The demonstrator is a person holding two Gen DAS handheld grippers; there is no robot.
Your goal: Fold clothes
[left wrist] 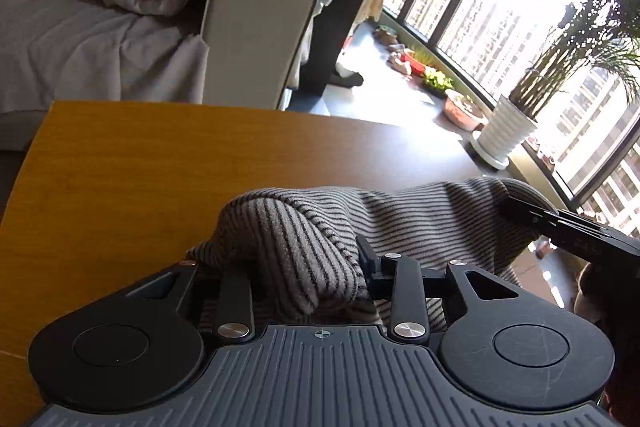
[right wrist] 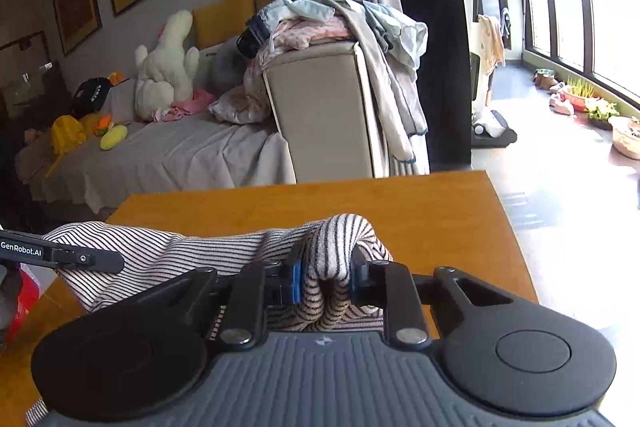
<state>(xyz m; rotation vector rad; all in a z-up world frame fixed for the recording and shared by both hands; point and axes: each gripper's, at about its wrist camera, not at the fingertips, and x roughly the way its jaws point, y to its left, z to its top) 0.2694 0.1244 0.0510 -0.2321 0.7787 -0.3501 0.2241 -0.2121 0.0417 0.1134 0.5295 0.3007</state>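
Over the wooden desk (left wrist: 120, 167), the left tongs (left wrist: 304, 267) are closed on a bunched fold of the striped garment (left wrist: 400, 223), which hangs stretched between both tools above the desktop. Farther right, the right tongs (right wrist: 326, 277) pinch another gathered end of the same cloth between blue-padded fingers (right wrist: 295, 281).

Bare tabletop (right wrist: 420, 211) lies open ahead; striped garment (right wrist: 168, 255) bunches nearside.

Garment (right wrist: 168, 259) on table (right wrist: 420, 211), between both grippers; sofa (right wrist: 160, 155) behind table.
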